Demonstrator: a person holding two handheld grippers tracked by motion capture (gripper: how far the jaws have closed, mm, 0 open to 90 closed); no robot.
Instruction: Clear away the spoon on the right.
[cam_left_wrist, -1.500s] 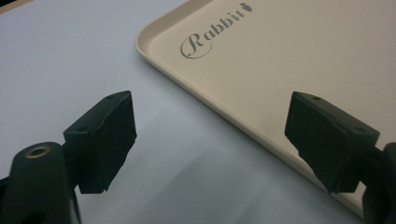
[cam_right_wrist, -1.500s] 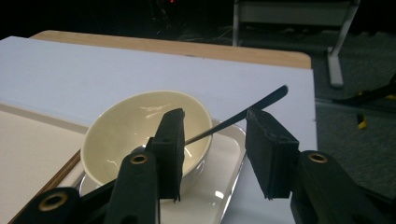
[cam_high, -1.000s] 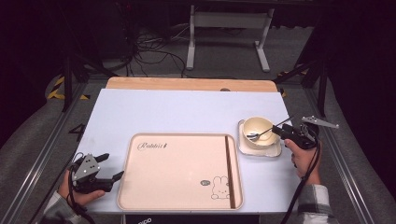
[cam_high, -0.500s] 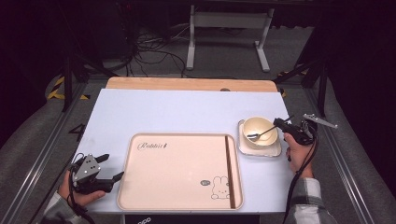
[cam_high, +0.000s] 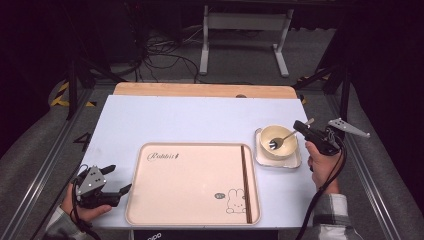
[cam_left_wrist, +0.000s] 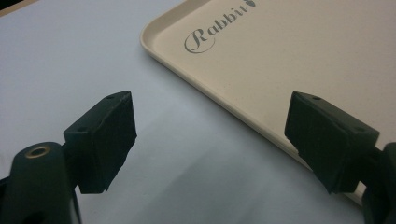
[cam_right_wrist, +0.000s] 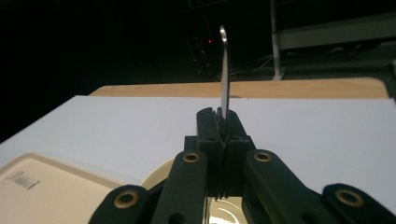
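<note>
right gripper (cam_high: 303, 129) clamped on spoon (cam_high: 281, 139) handle, spoon bowl sitting in cream bowl (cam_high: 278, 142) on small plate (cam_high: 295, 162), right-centre of frame; left gripper (cam_high: 116, 181) wide open, holding nothing, lower left beside tray (cam_high: 192, 216)

guess: spoon step underway, next probably lift clear, carry toward tray, keep it level

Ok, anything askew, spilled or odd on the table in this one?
Nothing stands out. The tray lies flat and square, the bowl sits upright on its dish, and the spoon held by the right tool dips into it. No spill shows.
</note>
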